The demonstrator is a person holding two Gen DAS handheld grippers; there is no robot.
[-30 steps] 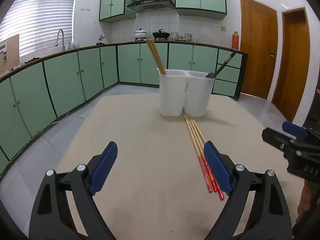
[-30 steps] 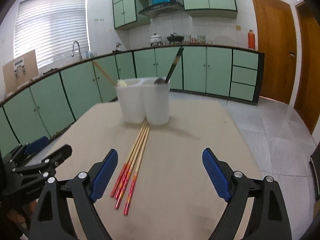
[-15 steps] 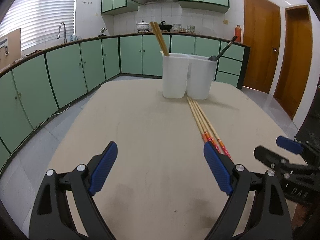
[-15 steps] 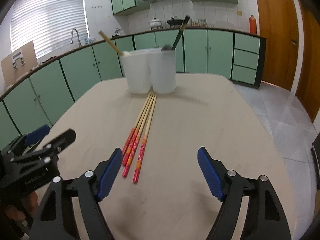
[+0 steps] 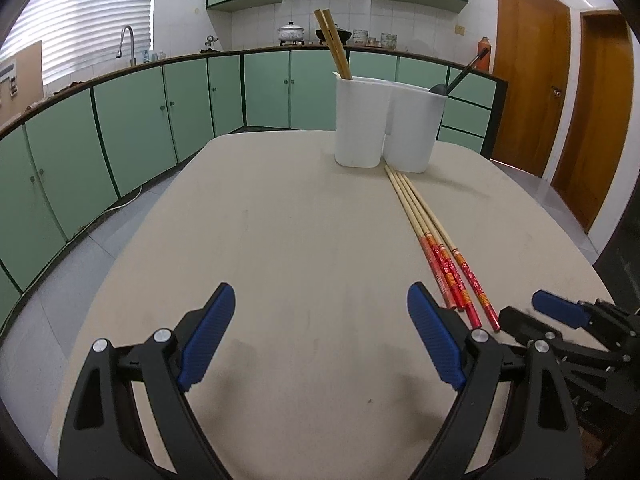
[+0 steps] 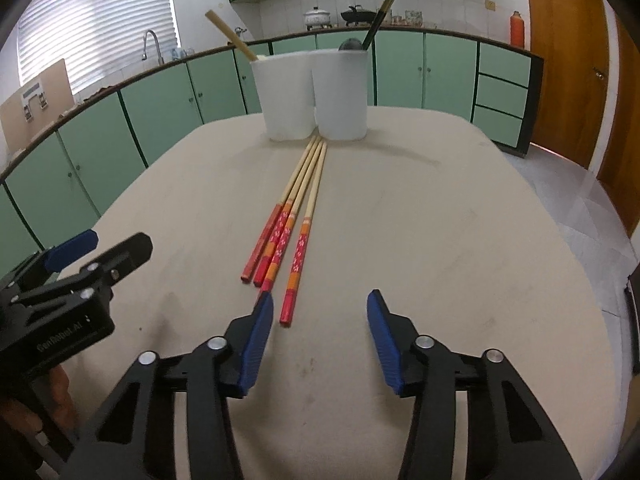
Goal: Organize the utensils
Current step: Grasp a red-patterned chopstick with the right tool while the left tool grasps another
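Observation:
Several bamboo chopsticks with red patterned ends (image 6: 296,216) lie side by side on the beige table (image 6: 440,240), tips against a white two-compartment holder (image 6: 316,94). The holder's left compartment has chopsticks (image 5: 334,50), the right a dark spoon (image 6: 376,16). My right gripper (image 6: 320,328) is open and empty, low over the table, its left finger just beside the chopsticks' red ends. My left gripper (image 5: 320,340) is open and empty, left of the chopsticks (image 5: 436,240). The holder also shows in the left wrist view (image 5: 384,124).
Green kitchen cabinets (image 5: 132,120) and a counter with sink (image 5: 128,44) surround the table. Wooden doors (image 5: 528,96) stand at the right. Tiled floor lies beyond the table edges. Each gripper appears in the other's view, the left one in the right wrist view (image 6: 68,292).
Both grippers have dropped lower and tilted toward the table. The right gripper has moved in toward the red chopstick ends and its jaws have narrowed somewhat.

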